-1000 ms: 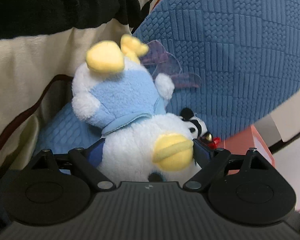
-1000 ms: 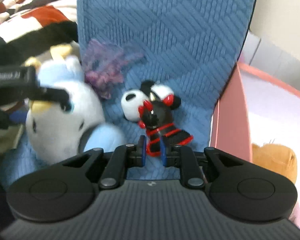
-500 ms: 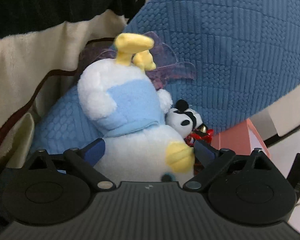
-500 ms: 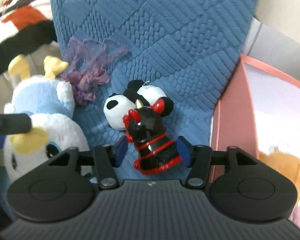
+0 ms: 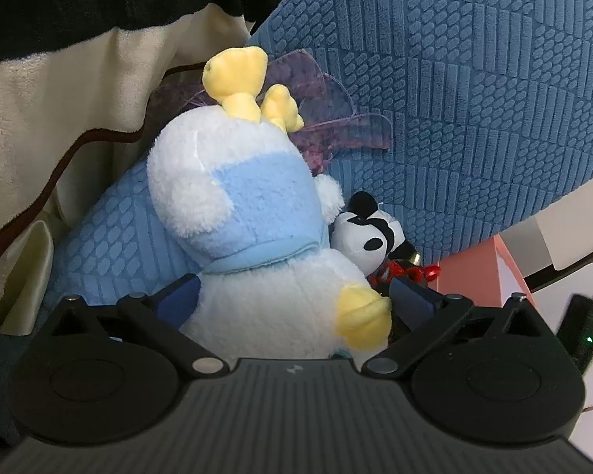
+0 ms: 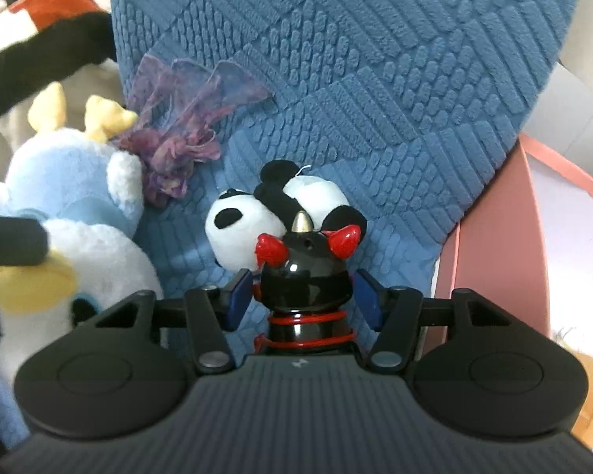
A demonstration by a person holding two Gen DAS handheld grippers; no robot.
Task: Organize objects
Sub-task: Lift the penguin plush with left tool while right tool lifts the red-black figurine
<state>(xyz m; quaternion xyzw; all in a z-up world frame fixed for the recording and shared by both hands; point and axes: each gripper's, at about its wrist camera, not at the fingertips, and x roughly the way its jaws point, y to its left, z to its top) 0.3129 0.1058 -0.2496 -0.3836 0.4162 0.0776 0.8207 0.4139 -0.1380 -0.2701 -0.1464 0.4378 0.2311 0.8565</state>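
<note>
The left gripper [image 5: 292,296] has its blue-padded fingers [image 5: 178,300] spread wide around the head of a white and light-blue plush duck with yellow feet [image 5: 253,245], which lies upside down against a blue textured quilted cushion [image 5: 474,98]. The right gripper [image 6: 302,296] is spread around a glossy black figurine with red horns and red coiled trim [image 6: 306,276], its pads just beside the figurine without clearly pressing it. A small black-and-white plush panda [image 6: 241,233] lies touching the figurine, near crumpled purple mesh fabric [image 6: 178,134]. A pink box [image 6: 502,245] stands to the right.
</note>
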